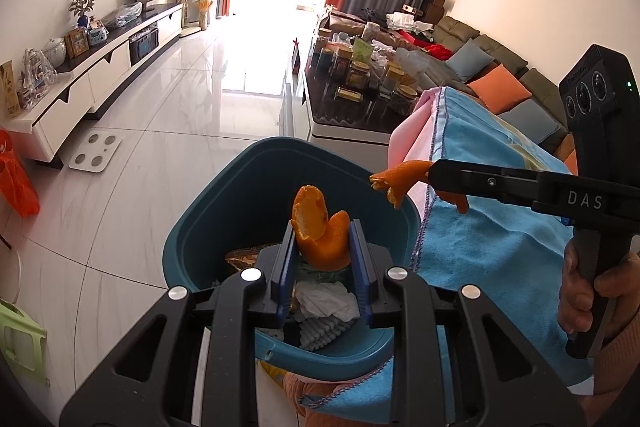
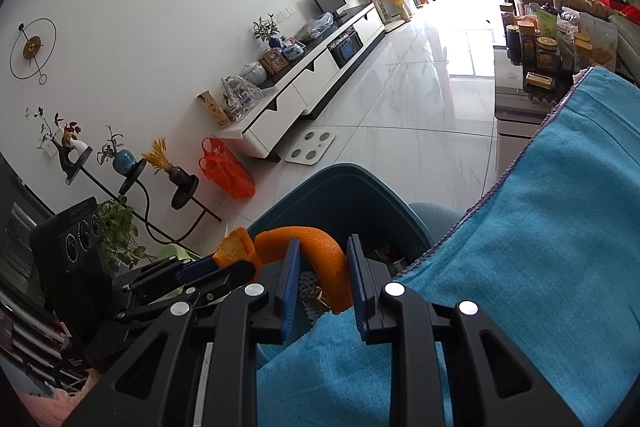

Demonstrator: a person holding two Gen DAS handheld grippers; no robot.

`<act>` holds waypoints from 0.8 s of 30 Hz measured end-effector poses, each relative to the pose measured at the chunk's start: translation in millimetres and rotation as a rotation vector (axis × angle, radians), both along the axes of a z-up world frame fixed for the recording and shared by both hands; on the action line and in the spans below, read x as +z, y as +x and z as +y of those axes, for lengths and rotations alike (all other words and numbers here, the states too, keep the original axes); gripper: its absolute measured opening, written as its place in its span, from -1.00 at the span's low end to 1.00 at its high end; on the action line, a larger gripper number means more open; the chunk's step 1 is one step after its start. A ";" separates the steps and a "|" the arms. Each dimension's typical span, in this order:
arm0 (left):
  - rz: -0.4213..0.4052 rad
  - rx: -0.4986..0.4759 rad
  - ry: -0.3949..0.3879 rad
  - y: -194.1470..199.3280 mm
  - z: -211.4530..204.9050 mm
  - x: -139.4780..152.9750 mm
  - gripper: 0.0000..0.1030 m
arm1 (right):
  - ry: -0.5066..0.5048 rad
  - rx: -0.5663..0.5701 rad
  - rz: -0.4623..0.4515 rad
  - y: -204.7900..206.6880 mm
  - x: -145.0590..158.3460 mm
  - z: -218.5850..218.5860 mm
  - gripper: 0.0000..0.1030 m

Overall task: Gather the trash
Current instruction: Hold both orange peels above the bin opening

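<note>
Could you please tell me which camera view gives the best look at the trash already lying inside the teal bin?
The left wrist view: it looks down into the teal bin, showing crumpled white paper. The right wrist view shows only scraps between its tool's fingers.

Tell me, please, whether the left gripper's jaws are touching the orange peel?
Touching: the left wrist view shows the left gripper with both blue jaws pressed against the orange peel above the teal bin.
</note>
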State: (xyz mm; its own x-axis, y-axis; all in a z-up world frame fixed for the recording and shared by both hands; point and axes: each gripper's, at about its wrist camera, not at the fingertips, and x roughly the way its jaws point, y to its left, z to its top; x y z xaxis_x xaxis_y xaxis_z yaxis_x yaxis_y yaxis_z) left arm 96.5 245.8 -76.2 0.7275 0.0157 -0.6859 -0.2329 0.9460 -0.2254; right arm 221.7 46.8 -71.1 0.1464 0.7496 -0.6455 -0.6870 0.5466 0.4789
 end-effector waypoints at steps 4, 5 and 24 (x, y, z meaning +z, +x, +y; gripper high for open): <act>0.004 0.001 -0.003 0.2 2.4 -3.1 -0.51 | -0.010 0.002 -0.001 0.7 -1.2 4.1 -0.58; 0.006 0.001 -0.005 0.8 2.9 -4.4 -0.51 | -0.013 0.002 -0.001 0.7 -1.0 5.5 -0.58; 0.023 0.010 -0.014 3.8 10.4 -17.1 -0.51 | -0.053 0.007 0.006 6.1 -4.9 20.2 -0.57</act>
State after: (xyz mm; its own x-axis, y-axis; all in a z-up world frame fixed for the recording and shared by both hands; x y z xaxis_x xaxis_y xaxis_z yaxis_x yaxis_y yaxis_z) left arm 100.2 256.1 -93.3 0.7113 0.0130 -0.7028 -0.2477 0.9403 -0.2333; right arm 227.8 67.0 -75.9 0.1377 0.7152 -0.6852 -0.6879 0.5668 0.4533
